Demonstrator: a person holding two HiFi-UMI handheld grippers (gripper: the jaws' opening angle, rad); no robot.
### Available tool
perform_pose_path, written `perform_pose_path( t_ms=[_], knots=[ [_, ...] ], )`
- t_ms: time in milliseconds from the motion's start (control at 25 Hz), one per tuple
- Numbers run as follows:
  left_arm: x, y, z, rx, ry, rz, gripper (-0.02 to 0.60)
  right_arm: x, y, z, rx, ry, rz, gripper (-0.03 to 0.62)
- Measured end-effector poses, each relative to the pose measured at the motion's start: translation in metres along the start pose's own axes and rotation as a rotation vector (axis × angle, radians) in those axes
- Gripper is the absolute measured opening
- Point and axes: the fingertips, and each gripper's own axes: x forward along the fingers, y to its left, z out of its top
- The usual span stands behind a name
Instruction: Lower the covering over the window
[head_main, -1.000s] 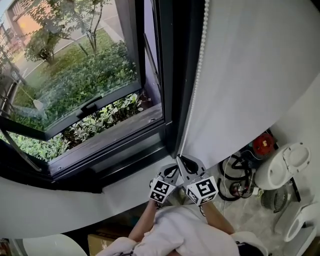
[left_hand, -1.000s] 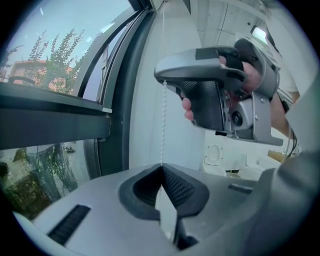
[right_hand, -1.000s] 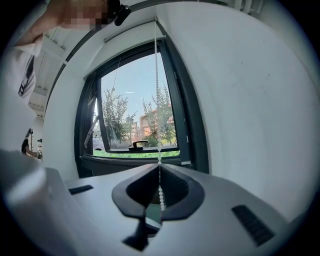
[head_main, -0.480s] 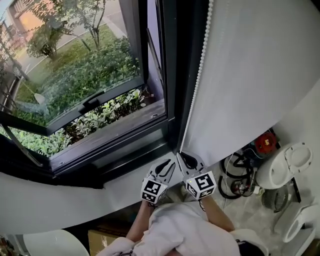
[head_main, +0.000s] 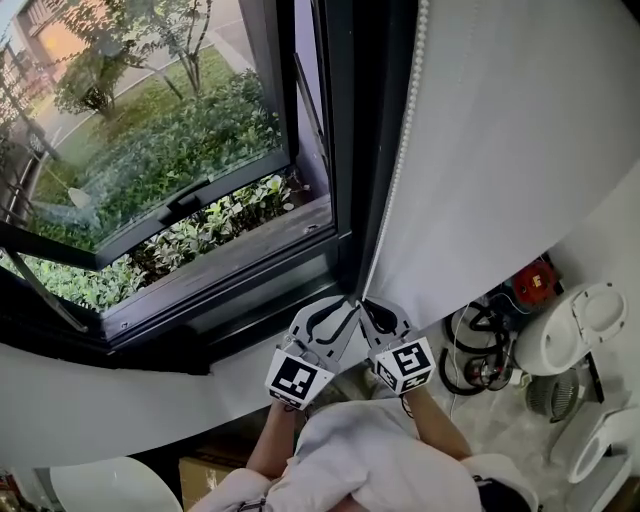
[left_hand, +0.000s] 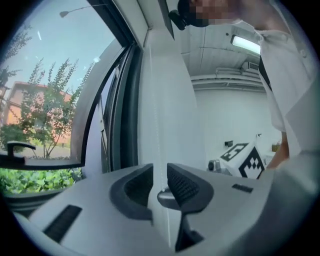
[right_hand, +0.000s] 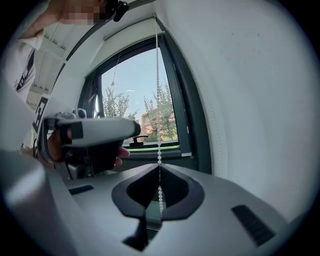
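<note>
Roller blind: probably light, soft fabric; best worked by its thin, slippery bead chain. Right gripper jaws pinch the chain; left gripper jaws, just opening, straddle it loosely.

Your bead chain and blind both run off the head view's top edge. In the left gripper view the chain is only a faint, blurred line. The floor clutter at right is too small to name.
</note>
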Motion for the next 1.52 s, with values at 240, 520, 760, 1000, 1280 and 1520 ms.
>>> perform_pose_path(
  t_ms=[240, 520, 760, 1000, 1280, 1520],
  knots=[
    [0.016, 0.005, 0.051, 0.064, -0.093, -0.008, 0.078, -0.001, 0.003, 0.001, 0.002, 0.000, 0.004, -0.003],
    [0.033, 0.015, 0.098, 0.082, -0.171, -0.013, 0.078, -0.001, 0.010, 0.002, -0.005, 0.001, 0.016, -0.003],
    [0.043, 0.010, 0.105, 0.094, -0.154, -0.037, 0.027, -0.002, 0.012, 0.002, -0.008, 0.001, 0.023, -0.003],
    [0.042, 0.008, 0.085, 0.039, -0.091, -0.036, 0.020, -0.001, 0.011, -0.014, -0.007, 0.056, 0.025, -0.003],
    [0.038, 0.007, 0.053, -0.010, -0.042, -0.022, 0.020, 0.002, 0.012, -0.047, 0.030, 0.138, 0.039, -0.003],
    [0.036, 0.008, 0.031, -0.046, -0.010, -0.015, 0.020, 0.004, 0.010, -0.068, 0.082, 0.180, 0.050, -0.003]
  ],
)
